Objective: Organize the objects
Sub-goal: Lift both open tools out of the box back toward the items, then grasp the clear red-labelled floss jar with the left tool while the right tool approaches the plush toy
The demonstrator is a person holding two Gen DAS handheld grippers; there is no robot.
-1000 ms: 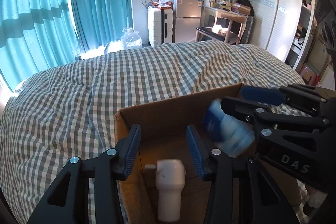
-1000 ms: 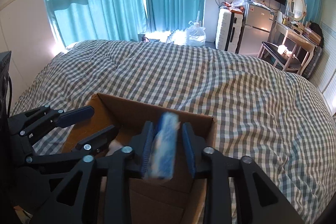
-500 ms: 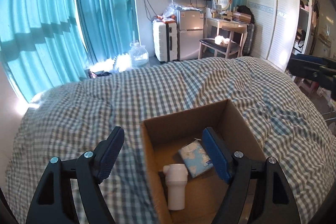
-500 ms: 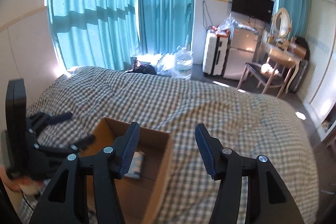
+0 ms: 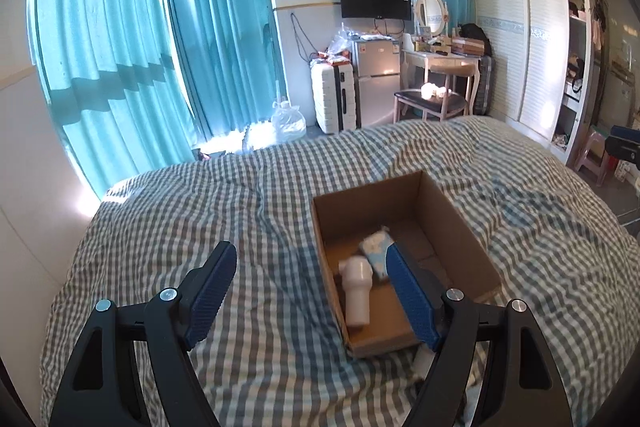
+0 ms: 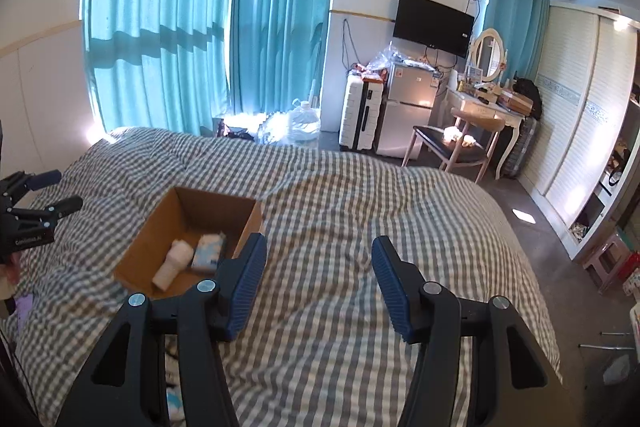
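Cardboard box holds white bottle and seemingly tissue pack; left tongs and right tongs gape wide, empty.

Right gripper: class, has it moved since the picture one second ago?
Yes. The right gripper has pulled up and away from the cardboard box; the tissue pack it held then now lies inside the box.

Left gripper: jaws spread wide, nothing between the blue pads, pointing forward and down
Right gripper: jaws spread wide, holding nothing, angled forward and down
Spacing: the two grippers are well apart, left one at the right view's far left edge
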